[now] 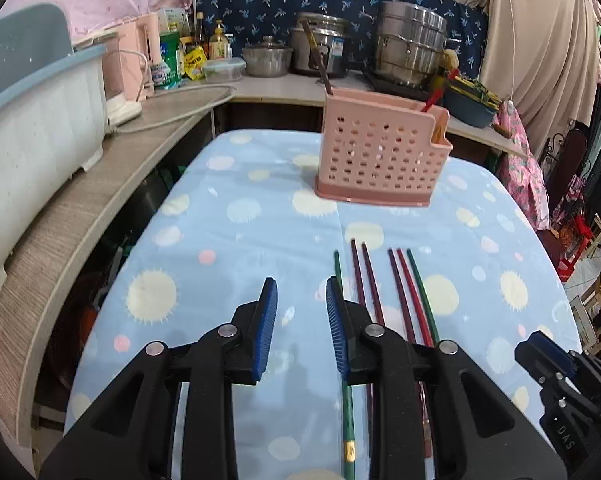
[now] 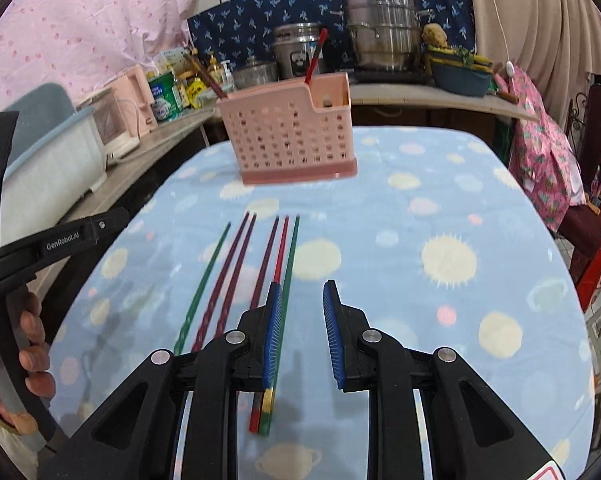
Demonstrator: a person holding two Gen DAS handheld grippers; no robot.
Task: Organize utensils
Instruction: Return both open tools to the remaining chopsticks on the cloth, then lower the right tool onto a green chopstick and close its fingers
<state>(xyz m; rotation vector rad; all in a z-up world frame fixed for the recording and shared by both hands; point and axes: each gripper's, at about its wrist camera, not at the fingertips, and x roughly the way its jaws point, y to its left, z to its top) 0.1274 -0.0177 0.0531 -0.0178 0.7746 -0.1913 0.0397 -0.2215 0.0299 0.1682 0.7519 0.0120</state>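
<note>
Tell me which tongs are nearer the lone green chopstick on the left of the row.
Left. The left tongs hover right beside the lone green chopstick; the right tongs sit past the row's far end.

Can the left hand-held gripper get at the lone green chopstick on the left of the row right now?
Probably yes. The left hand-held gripper is empty with its jaws apart, and the green chopstick lies flat on the blue cloth beside its right finger, with nothing on top. The neighbouring maroon chopstick lies close, though.

White lettering reading "GenRobot.AI" is showing on the black body of the left gripper (image 2: 74, 240) in the right wrist view. In the left wrist view, "DAS" is appearing on the right gripper (image 1: 566, 438). Labels on the bench's bottles are staying illegible.
</note>
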